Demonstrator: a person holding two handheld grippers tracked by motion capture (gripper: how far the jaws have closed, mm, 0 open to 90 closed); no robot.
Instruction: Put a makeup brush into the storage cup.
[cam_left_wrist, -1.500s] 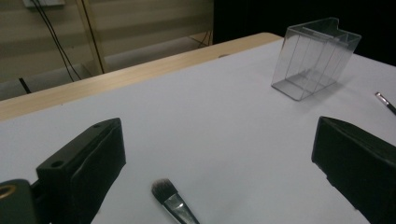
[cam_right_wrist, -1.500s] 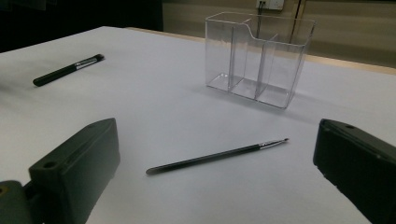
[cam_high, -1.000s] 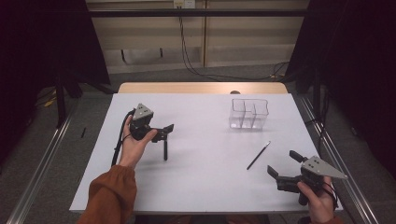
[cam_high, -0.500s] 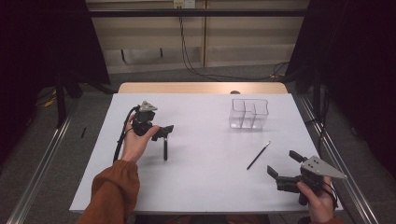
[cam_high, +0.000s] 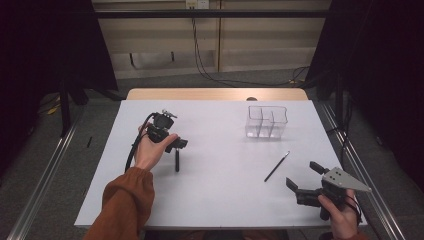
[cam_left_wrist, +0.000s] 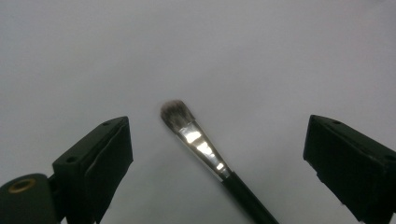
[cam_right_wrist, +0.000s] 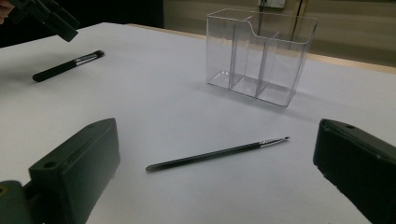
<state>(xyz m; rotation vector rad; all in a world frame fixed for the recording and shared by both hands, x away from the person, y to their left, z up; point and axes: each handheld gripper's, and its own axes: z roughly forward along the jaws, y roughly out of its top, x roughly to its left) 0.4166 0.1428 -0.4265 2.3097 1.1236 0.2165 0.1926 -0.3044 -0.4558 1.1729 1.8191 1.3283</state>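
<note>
On the white table (cam_high: 220, 200), both your grippers gape: left gripper (cam_high: 172, 144) above the thick brush (cam_left_wrist: 205, 149), right gripper (cam_high: 306, 181) near it.

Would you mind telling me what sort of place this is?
Probably a lab recording bay: a white-covered table fenced by dark curtains, cables trailing across the floor, and a person's hand-held left gripper.

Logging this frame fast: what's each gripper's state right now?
Left gripper: open, holding nothing, fingers either side of the thick brush.
Right gripper: open, holding nothing, thin brush on the table ahead.
</note>
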